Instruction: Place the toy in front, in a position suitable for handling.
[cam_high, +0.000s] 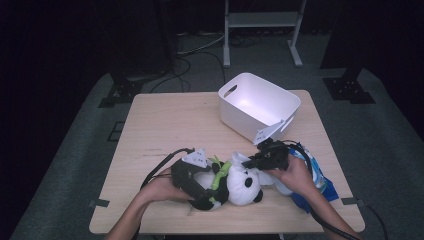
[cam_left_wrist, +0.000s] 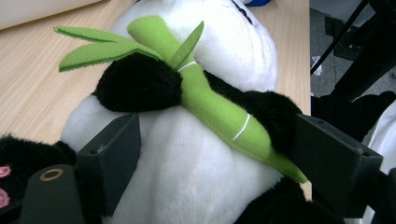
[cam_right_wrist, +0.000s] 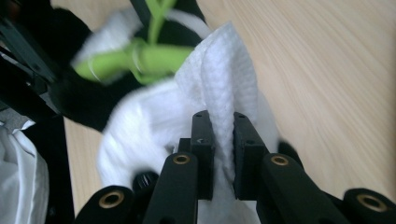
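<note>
A black-and-white panda plush (cam_high: 240, 185) lies on the wooden table (cam_high: 170, 125) near its front edge, with a green bamboo stalk (cam_left_wrist: 210, 107) across its chest. My left gripper (cam_high: 201, 192) is shut on the plush's white belly (cam_left_wrist: 187, 186), one jaw on each flank. My right gripper (cam_high: 250, 162) is at the plush's head, shut on a folded white wipe (cam_right_wrist: 224, 70). In the right gripper view the wipe rises between the two jaws and rests against the white fur (cam_right_wrist: 140, 121) beside the bamboo (cam_right_wrist: 149, 58).
A white plastic bin (cam_high: 287, 97) stands at the back right of the table. A blue and white packet (cam_high: 320, 182) lies under my right forearm by the right edge. Bare tabletop stretches across the left and middle.
</note>
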